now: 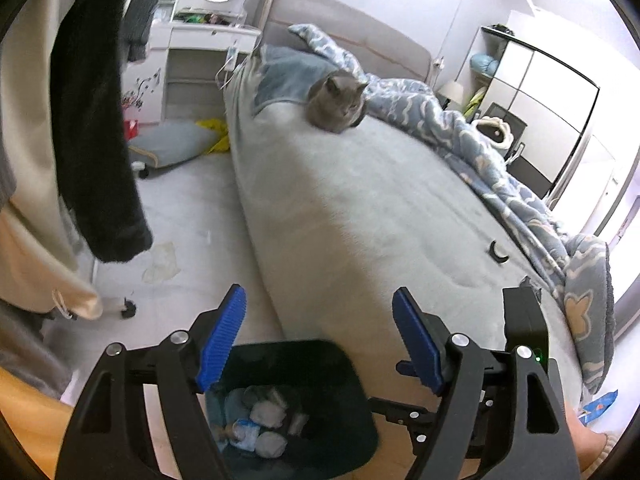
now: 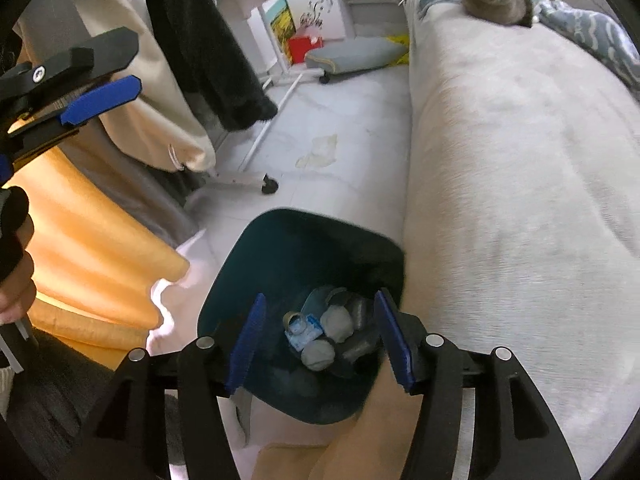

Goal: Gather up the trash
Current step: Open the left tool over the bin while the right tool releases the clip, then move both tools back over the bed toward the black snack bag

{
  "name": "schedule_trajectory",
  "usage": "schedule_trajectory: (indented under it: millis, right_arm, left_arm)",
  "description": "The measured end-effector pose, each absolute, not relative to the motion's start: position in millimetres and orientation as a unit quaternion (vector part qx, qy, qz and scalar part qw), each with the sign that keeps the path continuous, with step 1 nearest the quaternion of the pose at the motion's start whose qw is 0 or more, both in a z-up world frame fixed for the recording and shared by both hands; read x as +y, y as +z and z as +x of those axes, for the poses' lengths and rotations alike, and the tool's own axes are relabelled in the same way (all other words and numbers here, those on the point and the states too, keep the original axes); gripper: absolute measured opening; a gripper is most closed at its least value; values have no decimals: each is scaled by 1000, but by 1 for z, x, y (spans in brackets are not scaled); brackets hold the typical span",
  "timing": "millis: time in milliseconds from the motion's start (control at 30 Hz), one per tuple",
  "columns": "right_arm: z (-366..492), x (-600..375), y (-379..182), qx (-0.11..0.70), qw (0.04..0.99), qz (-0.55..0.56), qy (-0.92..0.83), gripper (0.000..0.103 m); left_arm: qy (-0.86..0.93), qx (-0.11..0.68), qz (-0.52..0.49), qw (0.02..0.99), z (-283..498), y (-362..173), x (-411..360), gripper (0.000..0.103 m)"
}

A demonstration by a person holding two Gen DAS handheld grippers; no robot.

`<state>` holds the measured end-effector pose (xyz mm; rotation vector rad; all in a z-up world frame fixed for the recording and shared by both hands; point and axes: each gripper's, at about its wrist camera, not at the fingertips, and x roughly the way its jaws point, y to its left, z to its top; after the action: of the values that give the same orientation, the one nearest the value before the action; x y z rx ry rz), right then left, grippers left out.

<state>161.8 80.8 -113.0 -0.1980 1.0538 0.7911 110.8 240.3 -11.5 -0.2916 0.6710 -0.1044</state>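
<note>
Both grippers, left & right, hover over bin w/ jaws spread, empty. Crumpled wrapper lies on floor near bed: prob. light, soft; pinch raised edge.

Smooth dark plastic bin; fuzzy matt cloth bedcover.

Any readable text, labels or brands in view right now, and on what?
None can be read.
Blue-and-white wrapper in the trash bin: print blurred.
Blue packet by the bed: too small.
Red box on the floor: no legible lettering.
</note>
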Motion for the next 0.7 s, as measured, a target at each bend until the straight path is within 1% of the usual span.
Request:
schedule_trajectory:
  millis: [33,200,533,700]
  right_arm:
    - [162,75,-108,482,791,-89,366,62]
    - [162,52,-89,452,813,-89,357,66]
    - [173,-9,-60,413,849,-63,324,75]
    - [178,-40,-55,401,863,-63,299,80]
  left_arm:
    - [-54,323,-137,935,111,-9,235,79]
    - [-66,304,-111,944,115,3,205,81]
    - [-86,298,-96,946,125,6,157,89]
    - [-102,301,-89,944,135,6,137,93]
